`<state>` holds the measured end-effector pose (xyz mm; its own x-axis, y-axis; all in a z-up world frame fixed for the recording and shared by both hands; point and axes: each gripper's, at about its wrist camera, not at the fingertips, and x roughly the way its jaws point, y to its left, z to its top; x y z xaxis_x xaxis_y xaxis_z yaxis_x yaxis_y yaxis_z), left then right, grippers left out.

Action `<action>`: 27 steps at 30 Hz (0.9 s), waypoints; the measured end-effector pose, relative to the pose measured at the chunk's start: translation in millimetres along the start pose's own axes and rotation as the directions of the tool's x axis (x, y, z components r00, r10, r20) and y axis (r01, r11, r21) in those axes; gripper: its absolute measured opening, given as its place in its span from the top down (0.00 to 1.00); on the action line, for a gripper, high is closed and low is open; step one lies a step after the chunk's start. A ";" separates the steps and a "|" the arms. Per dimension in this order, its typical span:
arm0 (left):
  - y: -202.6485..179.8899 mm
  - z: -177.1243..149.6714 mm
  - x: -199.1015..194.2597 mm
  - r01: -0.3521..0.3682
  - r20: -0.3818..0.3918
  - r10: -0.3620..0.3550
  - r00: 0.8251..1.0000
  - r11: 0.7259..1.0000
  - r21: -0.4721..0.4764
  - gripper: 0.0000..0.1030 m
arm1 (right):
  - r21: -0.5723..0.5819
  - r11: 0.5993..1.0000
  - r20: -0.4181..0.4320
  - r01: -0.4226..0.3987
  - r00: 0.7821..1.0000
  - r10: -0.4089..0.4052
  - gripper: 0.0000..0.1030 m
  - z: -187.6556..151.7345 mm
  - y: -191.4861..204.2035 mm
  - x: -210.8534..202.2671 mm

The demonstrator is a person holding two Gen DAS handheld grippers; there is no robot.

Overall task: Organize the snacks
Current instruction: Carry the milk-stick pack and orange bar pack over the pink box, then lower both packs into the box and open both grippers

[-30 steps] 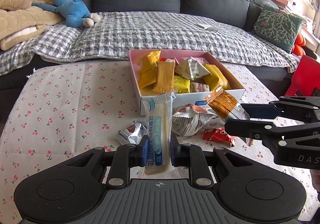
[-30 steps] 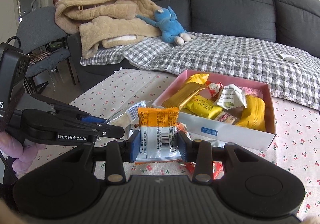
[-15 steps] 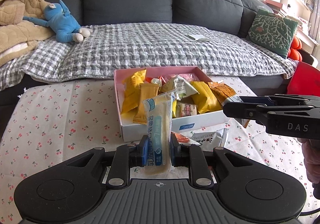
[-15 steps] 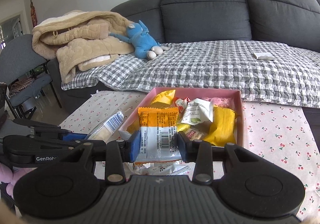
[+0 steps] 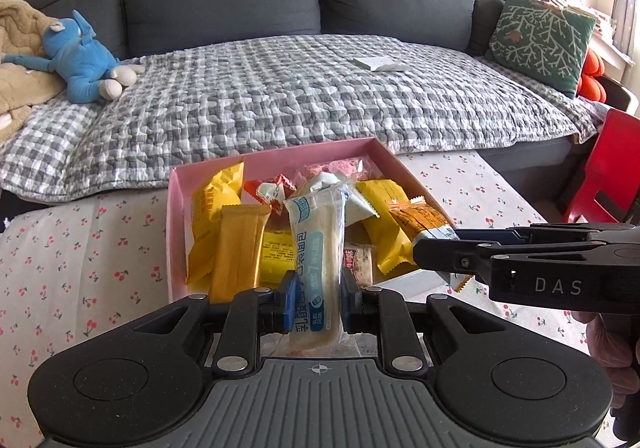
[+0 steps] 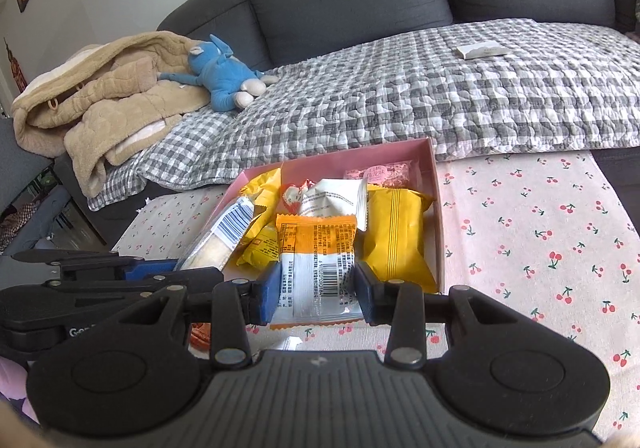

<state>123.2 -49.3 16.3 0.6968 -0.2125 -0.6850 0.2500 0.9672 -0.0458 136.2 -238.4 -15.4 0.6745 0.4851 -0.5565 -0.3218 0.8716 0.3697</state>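
Your left gripper (image 5: 316, 302) is clamped on the long clear bread packet (image 5: 319, 260), your right gripper (image 6: 316, 290) on the orange packet (image 6: 316, 268) — both over the pink box (image 5: 176, 208). Only the right view shows an orange wrapper (image 6: 199, 336) on the cloth.

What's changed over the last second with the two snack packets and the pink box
Both grippers carried their packets from over the loose snacks on the tablecloth toward the pink box. The left gripper stays shut on the clear bread packet, the right gripper on the orange packet. Nothing was released; the box's contents look unchanged.
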 end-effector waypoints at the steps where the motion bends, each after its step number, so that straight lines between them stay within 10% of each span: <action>1: 0.9 2.2 6.7 -0.010 -0.006 0.010 1.000 1.000 -0.002 0.82 | 0.009 1.000 0.001 -0.001 1.000 0.001 0.65 1.4 -1.4 2.6; 23: 4.3 34.5 73.0 -0.094 -0.010 0.094 0.996 0.995 -0.042 0.83 | 0.013 0.998 -0.002 0.058 0.998 -0.057 0.64 12.6 -21.3 36.3; 27: 3.1 34.1 71.5 -0.084 -0.016 0.084 0.996 0.996 -0.028 0.77 | 0.016 0.998 0.007 0.055 0.998 -0.055 0.48 14.5 -20.4 33.7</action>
<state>196.7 -66.2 -8.0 0.7041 -0.1287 -0.6983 0.1719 0.9851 -0.0083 175.2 -240.9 -30.8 0.6962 0.4356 -0.5706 -0.2732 0.8958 0.3506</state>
